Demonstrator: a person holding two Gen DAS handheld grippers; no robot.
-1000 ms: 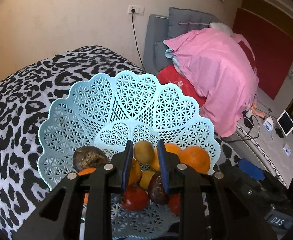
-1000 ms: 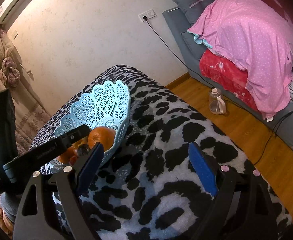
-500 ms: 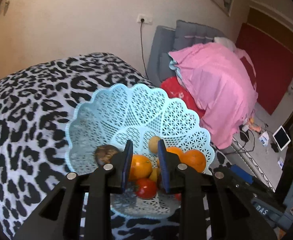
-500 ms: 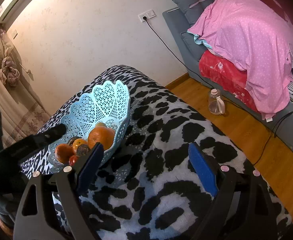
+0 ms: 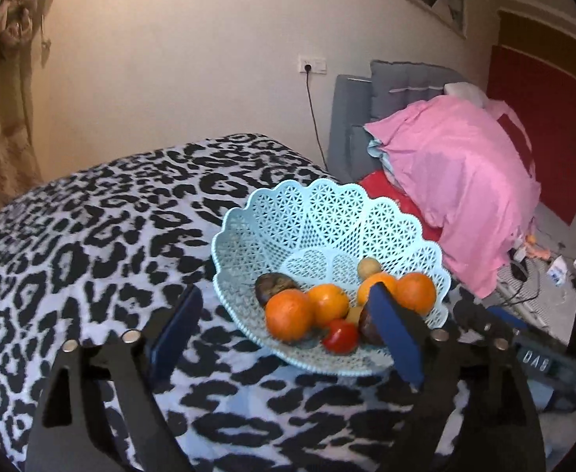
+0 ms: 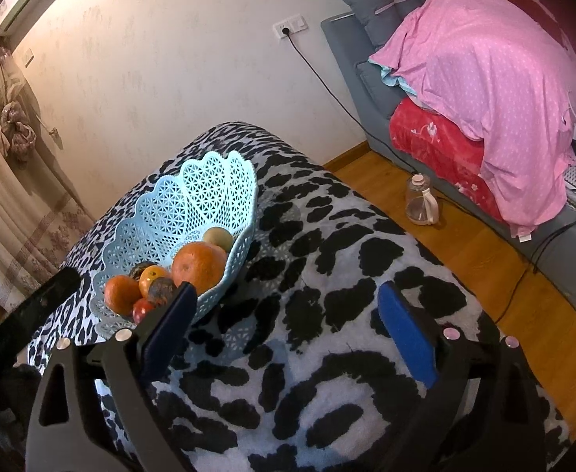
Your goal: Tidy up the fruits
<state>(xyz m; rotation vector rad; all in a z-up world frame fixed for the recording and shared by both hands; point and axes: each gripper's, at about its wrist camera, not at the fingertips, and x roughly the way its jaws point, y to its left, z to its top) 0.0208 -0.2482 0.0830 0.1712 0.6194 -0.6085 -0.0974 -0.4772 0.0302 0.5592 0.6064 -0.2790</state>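
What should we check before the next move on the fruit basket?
1. Left tongs empty, jaws opening: ok.
2. Right tongs empty, jaws opening: ok.
3. Fruit inside basket: oranges, red fruit, dark fruit all in: ok.
4. Basket resting on the leopard-print cover: ok.
5. Loose fruit left on the cover: none visible, ok.
6. Fruit left outside both views: cannot tell.

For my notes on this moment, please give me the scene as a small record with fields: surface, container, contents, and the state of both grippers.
surface: leopard-print cover
container: light blue lattice basket, standing on the cover
contents: oranges, a red fruit, dark brown fruits, a small yellowish fruit
left gripper: jaws opening, nothing held
right gripper: jaws opening, nothing between the fingers, over bare cover
loose fruit outside basket: none visible
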